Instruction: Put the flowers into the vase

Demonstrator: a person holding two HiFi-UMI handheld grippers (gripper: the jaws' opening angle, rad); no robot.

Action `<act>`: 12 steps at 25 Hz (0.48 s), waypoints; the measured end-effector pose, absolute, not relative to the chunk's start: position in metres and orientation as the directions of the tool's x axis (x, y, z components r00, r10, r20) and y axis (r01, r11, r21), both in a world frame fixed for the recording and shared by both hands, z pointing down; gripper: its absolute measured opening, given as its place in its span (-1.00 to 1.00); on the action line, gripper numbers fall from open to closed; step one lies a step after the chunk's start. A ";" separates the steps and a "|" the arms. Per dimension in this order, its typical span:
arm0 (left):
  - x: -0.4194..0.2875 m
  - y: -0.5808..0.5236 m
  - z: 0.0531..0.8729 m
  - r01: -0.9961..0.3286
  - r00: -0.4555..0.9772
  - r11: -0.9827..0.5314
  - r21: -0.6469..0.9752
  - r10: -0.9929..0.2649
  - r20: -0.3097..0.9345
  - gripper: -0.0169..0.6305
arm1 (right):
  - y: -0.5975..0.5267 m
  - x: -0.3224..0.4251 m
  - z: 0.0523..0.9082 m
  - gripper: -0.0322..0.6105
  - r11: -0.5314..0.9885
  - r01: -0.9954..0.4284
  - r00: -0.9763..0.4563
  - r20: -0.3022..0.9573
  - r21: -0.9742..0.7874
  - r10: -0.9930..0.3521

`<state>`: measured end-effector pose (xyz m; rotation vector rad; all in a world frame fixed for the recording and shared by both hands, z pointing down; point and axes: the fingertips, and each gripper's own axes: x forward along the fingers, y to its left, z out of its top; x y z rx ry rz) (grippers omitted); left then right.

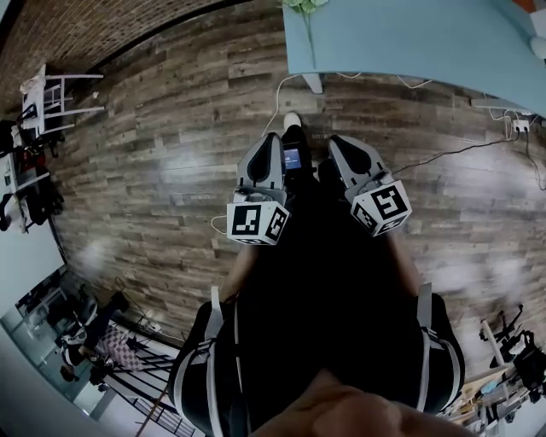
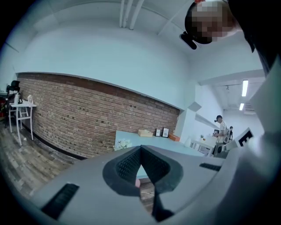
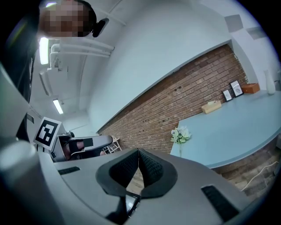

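Observation:
Small white and green flowers lie near the corner of a light blue table. In the left gripper view the flowers sit just beyond the jaw tips. In the head view the flowers are at the top edge. A white upright object, perhaps the vase, stands at the table's far end. My left gripper and right gripper are held side by side over the wooden floor, short of the table. The left gripper and right gripper are both shut, with nothing between the jaws.
A tissue box, picture frames and an orange box stand along the table's brick-wall side. Cables and a power strip lie on the floor under the table. A white stool stands far left. A person stands in the background.

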<state>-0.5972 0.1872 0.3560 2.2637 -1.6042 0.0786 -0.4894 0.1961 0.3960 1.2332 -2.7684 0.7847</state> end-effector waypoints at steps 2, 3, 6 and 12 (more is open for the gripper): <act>-0.600 0.175 0.356 -0.918 0.354 -0.284 0.277 -0.902 0.248 -0.88 | 0.184 -0.491 0.395 -0.84 0.562 -0.706 -0.685 0.217 -0.431 -0.695; -0.602 0.166 0.357 -0.914 0.360 -0.289 0.284 -0.900 0.244 -0.88 | 0.175 -0.493 0.394 -0.84 0.560 -0.711 -0.681 0.221 -0.425 -0.698; -0.608 0.135 0.363 -0.900 0.391 -0.317 0.299 -0.890 0.234 -0.88 | 0.143 -0.502 0.395 -0.84 0.546 -0.733 -0.660 0.234 -0.405 -0.714; -0.624 0.054 0.359 -0.884 0.431 -0.355 0.304 -0.870 0.240 -0.88 | 0.073 -0.523 0.389 -0.84 0.519 -0.774 -0.622 0.281 -0.363 -0.731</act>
